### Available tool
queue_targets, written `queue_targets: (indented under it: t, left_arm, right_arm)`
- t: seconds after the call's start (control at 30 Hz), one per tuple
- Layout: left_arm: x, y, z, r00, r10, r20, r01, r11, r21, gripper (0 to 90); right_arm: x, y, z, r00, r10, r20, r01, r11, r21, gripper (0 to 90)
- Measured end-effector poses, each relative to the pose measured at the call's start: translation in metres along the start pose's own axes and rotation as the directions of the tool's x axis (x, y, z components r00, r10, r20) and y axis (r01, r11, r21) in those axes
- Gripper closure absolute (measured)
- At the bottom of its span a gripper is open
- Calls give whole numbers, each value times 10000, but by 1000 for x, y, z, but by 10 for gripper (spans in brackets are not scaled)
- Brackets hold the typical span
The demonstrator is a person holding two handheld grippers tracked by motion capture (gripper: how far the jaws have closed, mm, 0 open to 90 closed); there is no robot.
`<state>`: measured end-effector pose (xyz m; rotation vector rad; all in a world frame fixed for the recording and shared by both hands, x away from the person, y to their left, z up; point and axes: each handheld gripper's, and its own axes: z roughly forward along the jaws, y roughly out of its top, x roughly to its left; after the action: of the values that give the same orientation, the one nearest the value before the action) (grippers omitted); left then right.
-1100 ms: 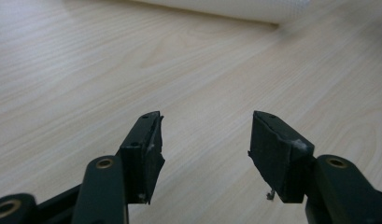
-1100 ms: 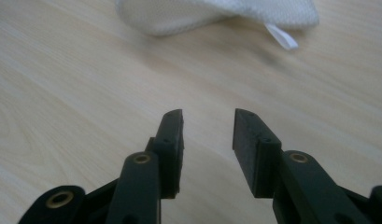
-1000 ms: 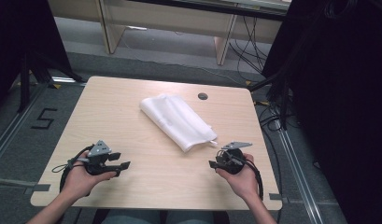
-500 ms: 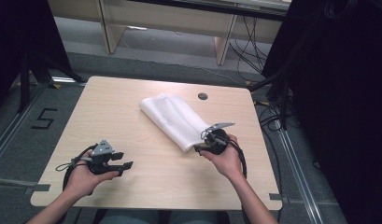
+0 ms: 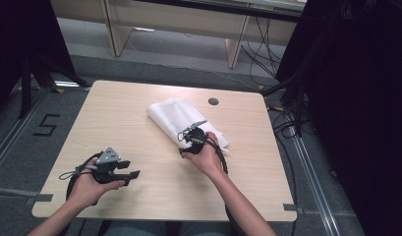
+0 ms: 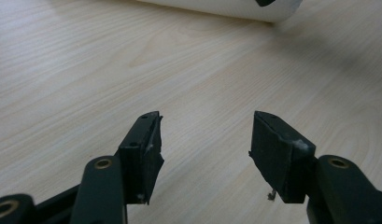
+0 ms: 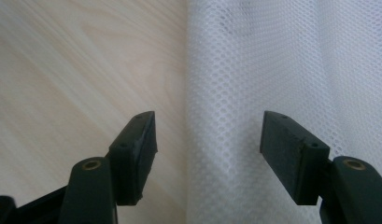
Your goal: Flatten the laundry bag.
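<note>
On the table [image 5: 115,123], folded white mesh cloth [image 5: 176,115] lies rumpled.

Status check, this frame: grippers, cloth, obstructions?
Right gripper open over white mesh cloth edge. Left gripper open, off cloth, above table. Nothing blocking.

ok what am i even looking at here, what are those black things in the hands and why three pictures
There is no robot: a person sits at a wooden table and holds a hand-operated gripper in each hand. The high view looks down from above. The left gripper rests near the table's front edge; the right gripper reaches to a folded white mesh cloth. The other two pictures come from cameras riding on the grippers, looking along their two black jaws. In the left gripper view the left gripper's jaws stand open over bare wood. In the right gripper view the right gripper's jaws stand open over the cloth's edge. Nothing is held yet.
</note>
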<state>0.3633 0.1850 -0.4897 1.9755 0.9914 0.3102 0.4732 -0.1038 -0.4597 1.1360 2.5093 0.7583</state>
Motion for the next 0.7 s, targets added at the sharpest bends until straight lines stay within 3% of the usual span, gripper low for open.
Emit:
queue_targets:
  t: [0.07,0.17,0.27,0.37,0.43,0.47,0.57,0.63,0.67,0.7]
  left_arm:
    - [1,0,-1,9999,168,23,-168,9997,194,425]
    - [-1,-1,1,10000,8,46,-8,10000,45,424]
    - [-1,-2,-2,10000,7,-20,-7,9996,270,422]
    - [0,-4,-3,10000,-81,-20,82,9996,275,422]
    - [1,-4,-4,10000,32,-47,-31,9996,275,422]
    - [0,-5,-5,9999,-111,-82,113,9997,212,422]
    - [0,-5,-6,9999,-126,-71,126,9999,13,423]
    - [-1,-3,-7,10000,-61,-49,60,9997,-227,426]
    - [-1,-2,-8,9999,-111,-44,110,9993,-359,427]
    - [-2,-1,-8,9999,-164,8,164,9988,-466,428]
  right_arm:
    - [-1,3,6,9999,-1,166,-1,10000,70,378]
    - [-4,8,15,9996,-80,271,74,9998,206,402]
    - [-4,12,20,9979,-523,381,510,9981,335,537]
    - [-2,13,22,9982,-606,-19,606,9975,362,725]
    - [-1,12,22,9976,-647,-227,657,9968,460,799]
    - [-1,12,21,9967,-789,-201,800,9951,578,826]
    - [-1,7,15,9896,-1431,-146,1437,9879,578,860]
    - [2,1,10,9884,-1462,-411,1488,9864,702,863]
    - [2,-3,6,9786,-1992,-524,2022,9775,601,864]
    - [3,-8,2,9748,-2171,-508,2199,9737,595,864]
